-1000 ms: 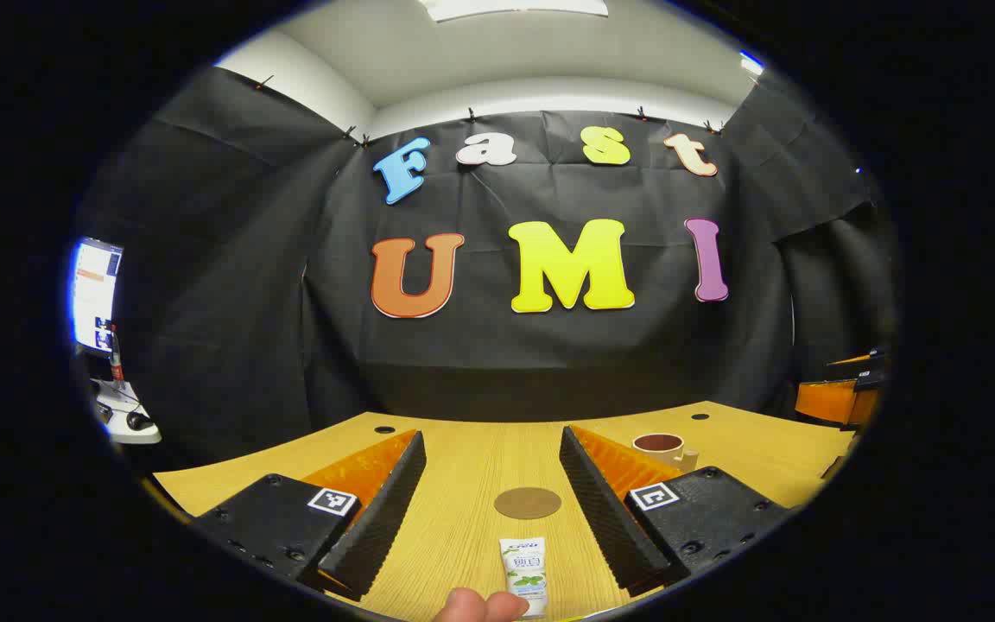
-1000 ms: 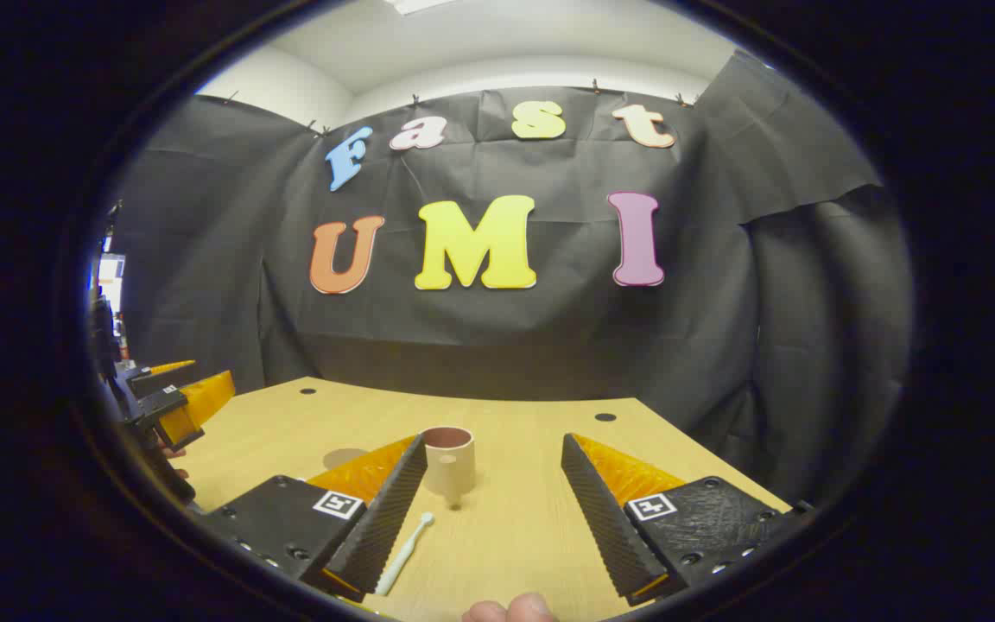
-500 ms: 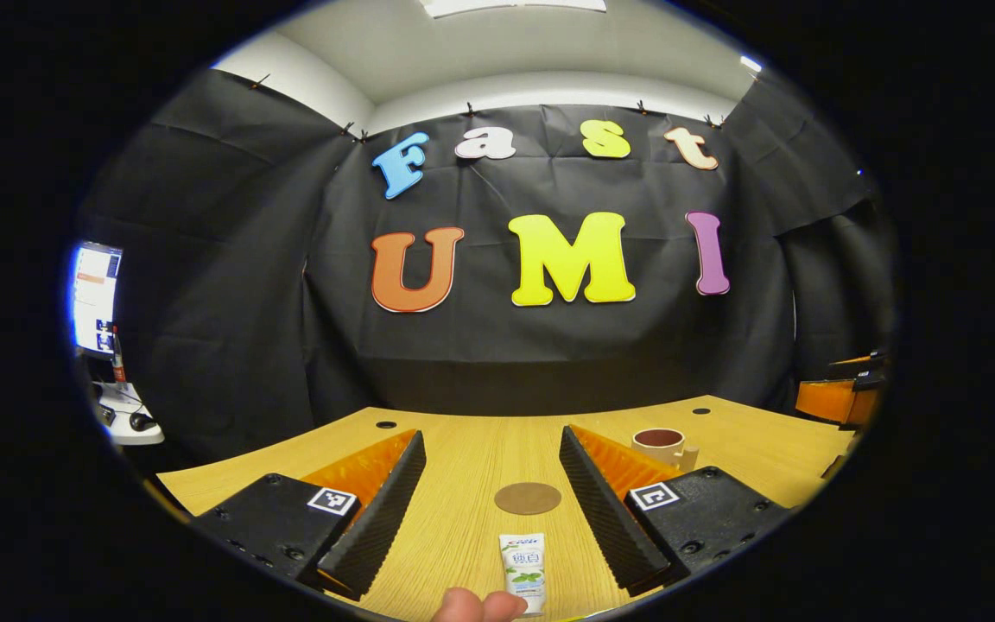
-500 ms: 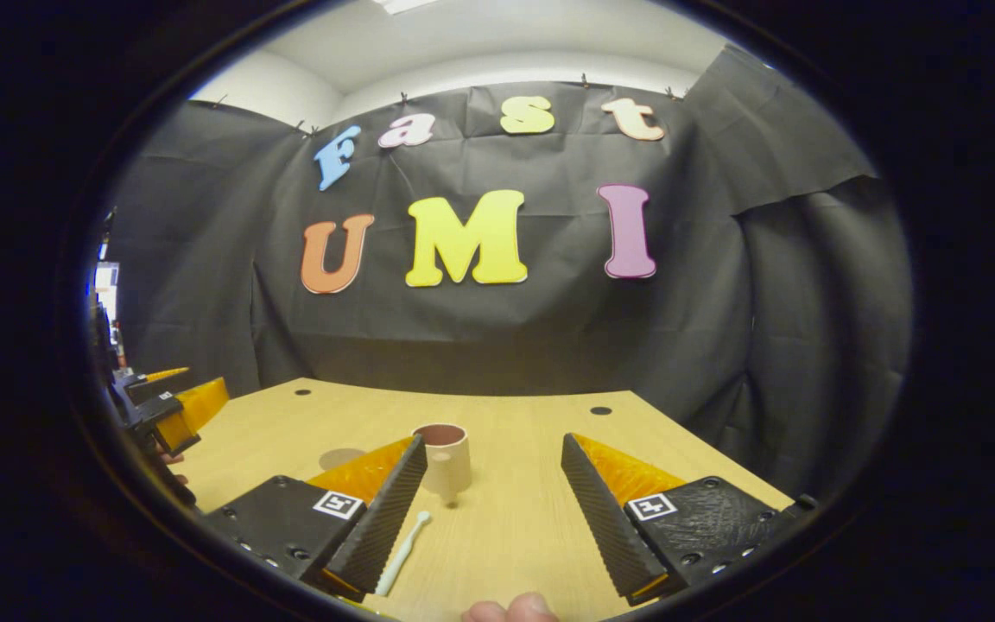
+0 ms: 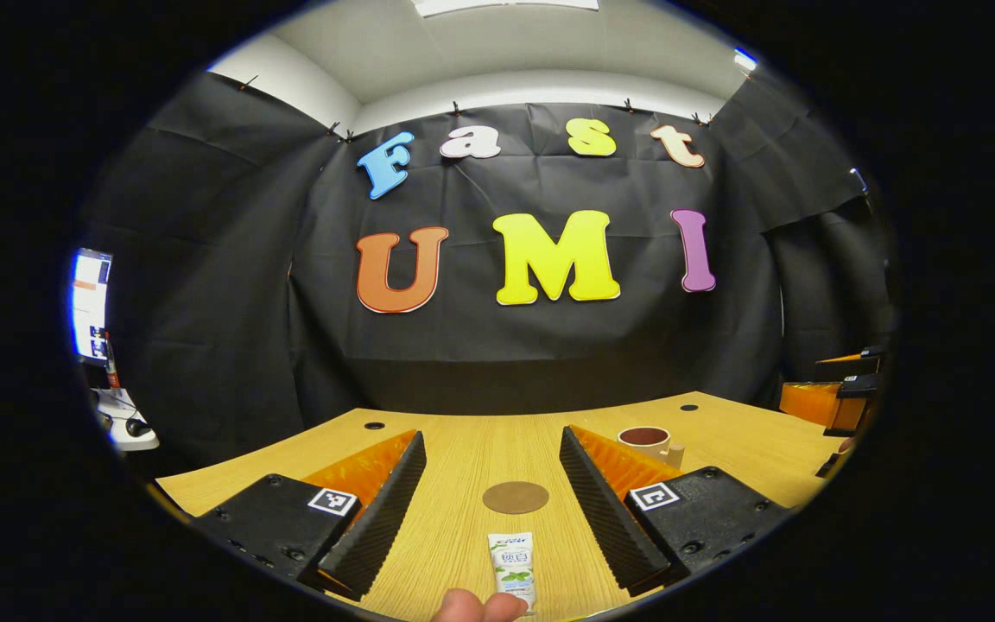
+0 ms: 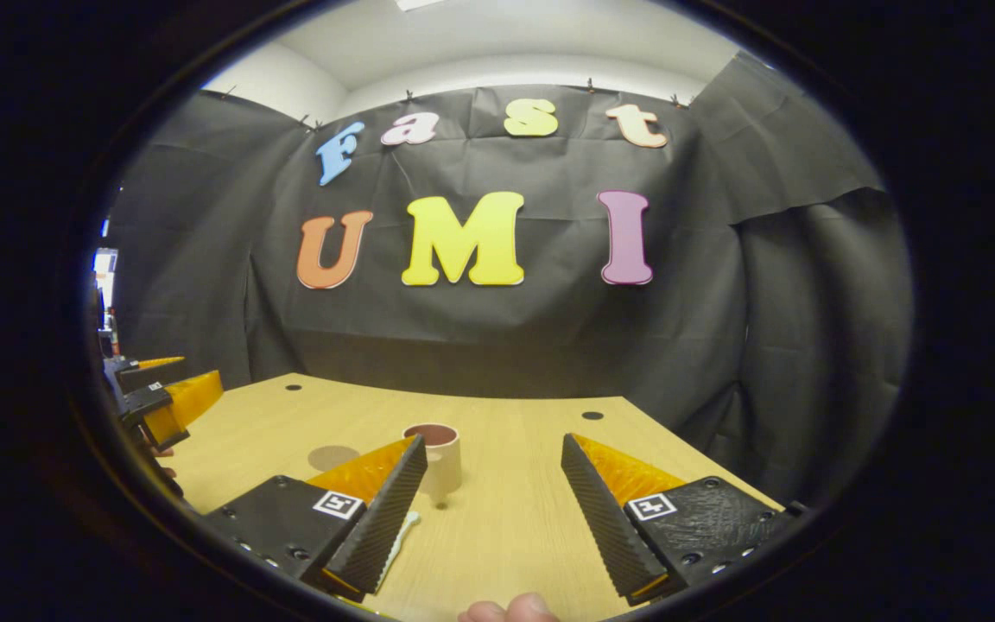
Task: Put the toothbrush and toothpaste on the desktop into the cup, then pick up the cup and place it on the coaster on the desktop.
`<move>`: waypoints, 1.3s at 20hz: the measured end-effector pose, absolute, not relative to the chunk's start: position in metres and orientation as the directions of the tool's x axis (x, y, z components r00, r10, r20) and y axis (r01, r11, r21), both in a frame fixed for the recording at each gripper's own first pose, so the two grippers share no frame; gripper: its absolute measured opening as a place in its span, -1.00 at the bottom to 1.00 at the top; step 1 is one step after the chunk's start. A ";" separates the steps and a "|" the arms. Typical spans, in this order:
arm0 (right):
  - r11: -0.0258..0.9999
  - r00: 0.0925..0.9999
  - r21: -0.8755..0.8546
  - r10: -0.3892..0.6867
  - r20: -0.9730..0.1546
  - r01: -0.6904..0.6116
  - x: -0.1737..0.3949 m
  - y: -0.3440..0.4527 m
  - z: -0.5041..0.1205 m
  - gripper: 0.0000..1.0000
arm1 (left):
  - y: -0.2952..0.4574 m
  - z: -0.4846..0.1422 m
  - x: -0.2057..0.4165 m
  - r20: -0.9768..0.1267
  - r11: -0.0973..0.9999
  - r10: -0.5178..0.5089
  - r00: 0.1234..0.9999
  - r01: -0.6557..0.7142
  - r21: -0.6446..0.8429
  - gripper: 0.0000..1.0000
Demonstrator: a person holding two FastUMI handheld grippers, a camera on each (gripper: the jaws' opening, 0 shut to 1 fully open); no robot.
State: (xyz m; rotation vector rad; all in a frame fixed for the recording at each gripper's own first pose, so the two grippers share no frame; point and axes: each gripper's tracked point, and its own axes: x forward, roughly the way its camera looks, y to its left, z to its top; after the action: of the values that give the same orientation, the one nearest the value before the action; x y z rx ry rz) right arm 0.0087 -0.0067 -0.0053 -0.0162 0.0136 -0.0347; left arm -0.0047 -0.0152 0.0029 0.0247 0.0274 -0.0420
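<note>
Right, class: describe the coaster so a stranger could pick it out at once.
Start at the wooden table in the left gripper view. The coaster lies flat between the left gripper fingers, beyond the toothpaste. It is the only round brown disc; the cup nearby stands upright.

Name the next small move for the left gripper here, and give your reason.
Probably lower the left gripper toward the toothpaste and close on it. Its jaws stand open and empty, the tube lies flat on the desk between them, near the camera, with the coaster just beyond. The cup looks empty, so nothing is loaded yet.
</note>
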 end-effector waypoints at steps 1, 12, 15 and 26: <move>0.999 0.999 -0.022 -0.033 -0.020 0.033 0.011 -0.006 -0.006 0.91 | -0.015 0.000 -0.004 -0.036 0.999 -0.043 0.998 0.043 0.022 0.97; 0.997 0.966 -0.017 0.075 -0.246 -0.081 0.033 0.037 -0.052 0.91 | -0.011 -0.061 -0.007 -0.270 0.997 -0.073 0.960 0.077 0.006 0.99; 0.994 0.939 -0.005 0.101 -0.329 -0.109 0.035 0.055 -0.075 0.96 | -0.011 -0.083 -0.011 -0.339 0.996 -0.087 0.937 0.094 0.006 0.99; 0.996 0.818 0.027 0.080 -0.569 -0.079 0.045 0.093 -0.157 0.89 | -0.025 -0.127 -0.022 -0.470 0.983 -0.182 0.864 0.168 -0.072 1.00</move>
State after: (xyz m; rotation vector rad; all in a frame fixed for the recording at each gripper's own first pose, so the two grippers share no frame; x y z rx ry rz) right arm 0.0448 0.0929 -0.1571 0.0018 0.6064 0.0850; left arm -0.0219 -0.0253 -0.1272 -0.0290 0.4957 -0.1834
